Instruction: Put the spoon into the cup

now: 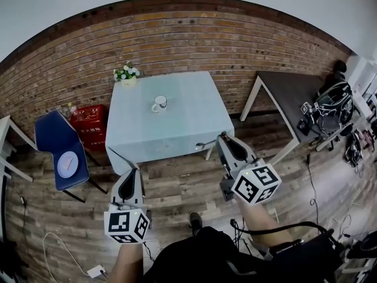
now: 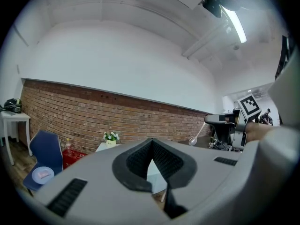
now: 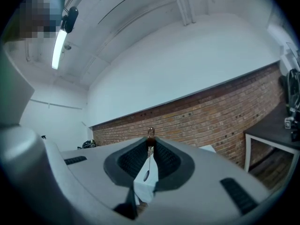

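Note:
A white cup (image 1: 159, 103) stands on the table with the pale blue cloth (image 1: 177, 131), near its middle, next to no other dish. My right gripper (image 1: 222, 137) hangs before the table's near right corner, shut on a metal spoon (image 1: 206, 143) that sticks out to the left. In the right gripper view the spoon (image 3: 147, 170) is pinched by its handle at the tips (image 3: 150, 142), bowl hanging down. My left gripper (image 1: 135, 170) is off the table's near left corner, shut and holding nothing (image 2: 151, 142). The left gripper view shows the right gripper (image 2: 229, 125) and its spoon (image 2: 194, 137).
A small pot of white flowers (image 1: 126, 75) sits at the table's far left corner. A blue chair (image 1: 59, 146) with a plate (image 1: 68, 163) and a red crate (image 1: 89, 122) stand left. A dark table (image 1: 294, 93) and bags (image 1: 333, 108) are right. Brick wall behind.

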A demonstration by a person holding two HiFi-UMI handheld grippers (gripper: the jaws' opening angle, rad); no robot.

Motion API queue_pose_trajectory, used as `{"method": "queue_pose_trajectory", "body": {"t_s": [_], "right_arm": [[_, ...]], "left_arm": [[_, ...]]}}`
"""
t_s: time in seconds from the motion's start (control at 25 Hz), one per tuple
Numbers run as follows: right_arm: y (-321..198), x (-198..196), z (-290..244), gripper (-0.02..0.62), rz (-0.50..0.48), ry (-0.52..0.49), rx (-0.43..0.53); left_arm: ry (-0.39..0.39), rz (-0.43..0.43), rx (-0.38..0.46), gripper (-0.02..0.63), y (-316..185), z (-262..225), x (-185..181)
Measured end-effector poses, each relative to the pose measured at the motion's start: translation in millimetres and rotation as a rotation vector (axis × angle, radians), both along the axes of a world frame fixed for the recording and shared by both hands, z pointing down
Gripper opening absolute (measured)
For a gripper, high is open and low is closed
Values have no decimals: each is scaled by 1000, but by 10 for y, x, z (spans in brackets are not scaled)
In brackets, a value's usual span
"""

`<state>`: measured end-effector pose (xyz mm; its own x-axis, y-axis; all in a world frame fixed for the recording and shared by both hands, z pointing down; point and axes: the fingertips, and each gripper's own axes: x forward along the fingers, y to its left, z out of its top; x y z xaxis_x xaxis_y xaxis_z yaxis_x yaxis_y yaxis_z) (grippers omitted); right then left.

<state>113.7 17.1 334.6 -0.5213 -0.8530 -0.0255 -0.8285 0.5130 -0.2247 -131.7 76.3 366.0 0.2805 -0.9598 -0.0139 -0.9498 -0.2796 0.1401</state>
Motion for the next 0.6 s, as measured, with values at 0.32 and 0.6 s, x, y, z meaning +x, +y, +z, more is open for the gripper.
{"method": "queue_pose_trajectory", "body": {"t_s": [0.32, 0.6], "right_arm": [[-484, 228, 94, 48, -43, -9, -11], [-876, 406, 119, 48, -82, -23, -10]], "left_arm": [[-39, -33, -19, 9, -467, 8, 265], [-55, -62, -36, 9, -841, 14, 473]]}}
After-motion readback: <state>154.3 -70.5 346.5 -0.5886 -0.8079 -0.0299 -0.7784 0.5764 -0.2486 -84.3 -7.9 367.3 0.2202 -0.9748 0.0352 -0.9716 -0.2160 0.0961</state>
